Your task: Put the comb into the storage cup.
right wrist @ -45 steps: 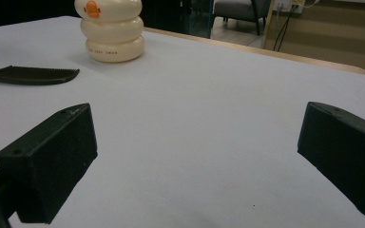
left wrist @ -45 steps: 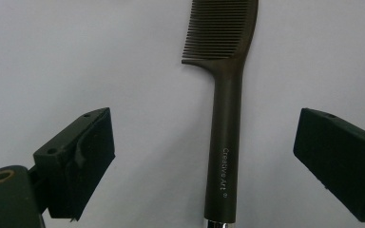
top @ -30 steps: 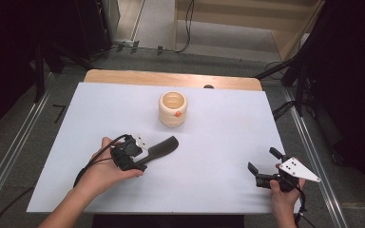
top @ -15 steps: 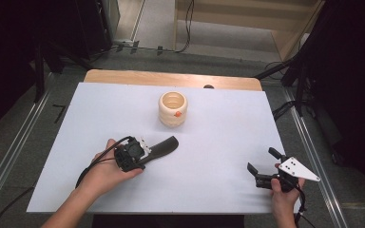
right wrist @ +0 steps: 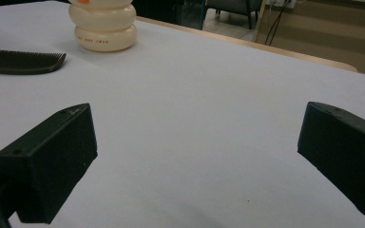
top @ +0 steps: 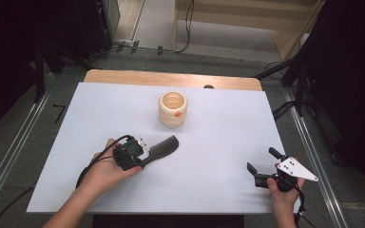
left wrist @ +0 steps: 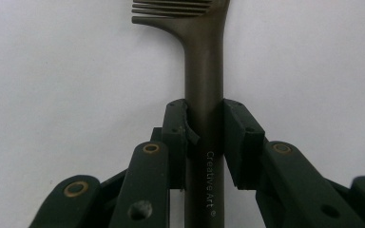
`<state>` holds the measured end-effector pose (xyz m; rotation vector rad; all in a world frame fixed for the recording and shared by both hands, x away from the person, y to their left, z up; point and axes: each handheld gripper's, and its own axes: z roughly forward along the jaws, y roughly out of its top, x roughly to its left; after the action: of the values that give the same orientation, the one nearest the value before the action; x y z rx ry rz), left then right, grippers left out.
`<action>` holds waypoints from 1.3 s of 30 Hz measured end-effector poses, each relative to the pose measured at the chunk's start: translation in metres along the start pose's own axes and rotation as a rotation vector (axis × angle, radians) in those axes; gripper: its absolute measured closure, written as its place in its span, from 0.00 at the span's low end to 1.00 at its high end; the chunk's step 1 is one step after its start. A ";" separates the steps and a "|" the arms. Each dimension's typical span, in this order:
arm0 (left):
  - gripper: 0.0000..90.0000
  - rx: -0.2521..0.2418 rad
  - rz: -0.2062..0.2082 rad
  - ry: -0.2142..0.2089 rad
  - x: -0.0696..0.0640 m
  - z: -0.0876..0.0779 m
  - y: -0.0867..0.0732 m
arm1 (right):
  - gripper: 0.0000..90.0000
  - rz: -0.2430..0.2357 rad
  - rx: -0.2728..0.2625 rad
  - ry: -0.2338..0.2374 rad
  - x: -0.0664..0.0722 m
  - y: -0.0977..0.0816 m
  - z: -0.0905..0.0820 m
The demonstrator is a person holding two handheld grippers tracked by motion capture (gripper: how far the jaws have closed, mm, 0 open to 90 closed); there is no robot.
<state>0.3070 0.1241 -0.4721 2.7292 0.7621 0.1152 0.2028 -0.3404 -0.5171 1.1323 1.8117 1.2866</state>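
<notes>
A dark comb (top: pixel 165 145) lies on the white table sheet (top: pixel 218 128), teeth toward the far right. My left gripper (top: pixel 144 155) has just been closing its jaws and is now shut on the comb's handle; in the left gripper view both pads (left wrist: pixel 176 128) press the handle (left wrist: pixel 204 71) from either side. A cream ribbed jar (top: pixel 173 108) with an orange spot stands beyond the comb. Near the table's front right, my right gripper (top: pixel 262 160) stands open with nothing between its fingers. From the right gripper (right wrist: pixel 197 156) view, the comb (right wrist: pixel 21 61) and jar (right wrist: pixel 105 23) lie far off.
A wooden table edge (top: pixel 171 78) runs along the far side of the sheet. Metal rails (top: pixel 9 156) flank the table on the floor. Cables trail behind the table.
The left gripper's jaws have closed onto the comb's handle. Both hands have stayed where they were, and the comb still lies on the sheet.
</notes>
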 end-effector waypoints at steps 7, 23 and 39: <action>0.81 -0.047 -0.024 -0.007 0.002 -0.001 -0.007 | 0.00 0.002 0.000 0.001 0.000 0.000 0.000; 0.81 -0.198 -0.085 0.001 0.003 -0.016 -0.023 | 0.00 -0.003 0.008 -0.003 0.001 0.001 0.000; 0.81 -0.433 -0.148 -0.007 0.004 -0.031 -0.028 | 0.00 -0.021 0.040 -0.032 0.008 0.014 0.005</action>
<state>0.2919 0.1571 -0.4515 2.2578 0.8244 0.2107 0.2072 -0.3291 -0.5057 1.1461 1.8290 1.2184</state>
